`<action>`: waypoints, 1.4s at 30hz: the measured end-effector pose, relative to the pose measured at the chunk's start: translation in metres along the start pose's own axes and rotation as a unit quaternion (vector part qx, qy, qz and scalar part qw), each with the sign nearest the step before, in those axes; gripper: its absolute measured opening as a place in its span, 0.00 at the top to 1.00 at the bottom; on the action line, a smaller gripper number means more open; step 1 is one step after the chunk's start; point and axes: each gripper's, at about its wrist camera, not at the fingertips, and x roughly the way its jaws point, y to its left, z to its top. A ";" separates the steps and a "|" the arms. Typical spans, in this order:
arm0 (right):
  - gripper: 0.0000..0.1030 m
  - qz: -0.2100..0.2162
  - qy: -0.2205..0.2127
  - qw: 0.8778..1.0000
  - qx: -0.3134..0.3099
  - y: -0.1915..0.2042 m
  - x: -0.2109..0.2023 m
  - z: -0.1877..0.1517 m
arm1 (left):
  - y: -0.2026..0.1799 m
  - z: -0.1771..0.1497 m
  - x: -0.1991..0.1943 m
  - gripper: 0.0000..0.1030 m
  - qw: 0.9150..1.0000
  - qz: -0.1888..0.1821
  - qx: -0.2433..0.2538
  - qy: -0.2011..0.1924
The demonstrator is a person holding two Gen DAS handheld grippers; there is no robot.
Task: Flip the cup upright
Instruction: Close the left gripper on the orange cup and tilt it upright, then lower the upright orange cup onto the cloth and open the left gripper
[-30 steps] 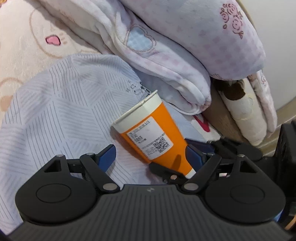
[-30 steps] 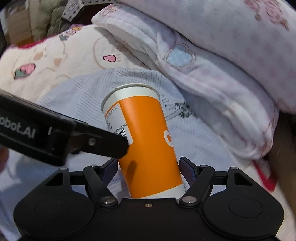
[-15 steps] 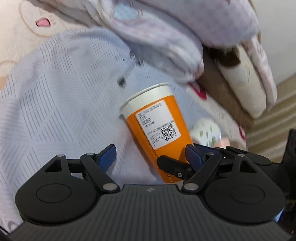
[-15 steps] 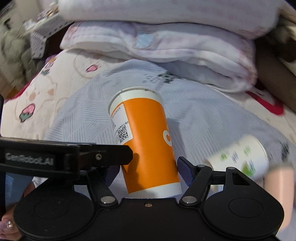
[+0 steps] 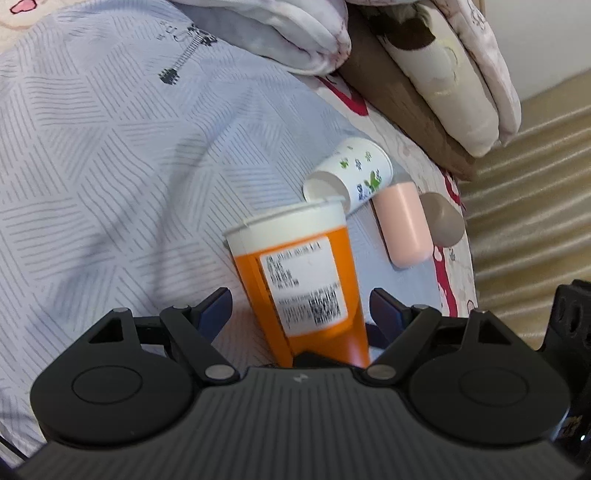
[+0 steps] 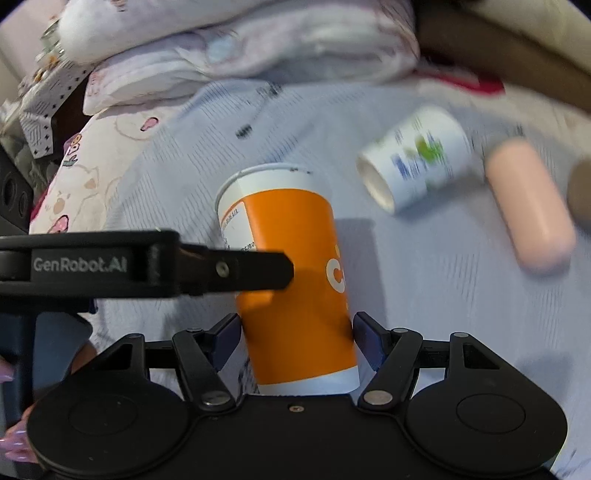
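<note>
Orange paper cup with white rim band and white printed label, rim end pointing away from the cameras, base toward the right gripper. Its inside is not visible from either view. In the right wrist view the cup's lower body sits between the blue pads, both touching its sides; right gripper is closed on the cup near its base. The left gripper's black finger crosses that view from the left, its tip against the cup's label side at mid-height.

In the left wrist view the same cup stands between the left gripper pads, label facing the camera. Gap shows on both sides of the cup; left gripper is spread wide, not clamping. A dark part of the right gripper shows at the cup's base.

Cup is over a light blue striped cloth spread on the bed.

Beyond it, a white paper cup with green and blue prints lies on its side, open mouth facing the camera, looks empty. Just beside it a pink cup lies on its side, then a taupe cup next to that, both contents not visible.

Folded pink-white quilts piled at the far end.
</note>
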 end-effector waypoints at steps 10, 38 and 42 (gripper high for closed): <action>0.30 0.055 0.025 0.998 0.005 -0.014 0.001 -0.003 | -0.001 -0.004 0.009 0.29 1.000 -0.003 0.012 0.009; 0.30 -0.072 -0.230 0.956 -0.167 0.000 -0.019 -0.054 | -0.085 -0.034 -0.019 0.33 0.959 0.013 0.255 -0.125; 0.30 -0.071 -0.272 0.945 -0.169 -0.012 -0.017 -0.050 | -0.099 -0.031 -0.015 0.33 0.943 0.029 0.301 -0.139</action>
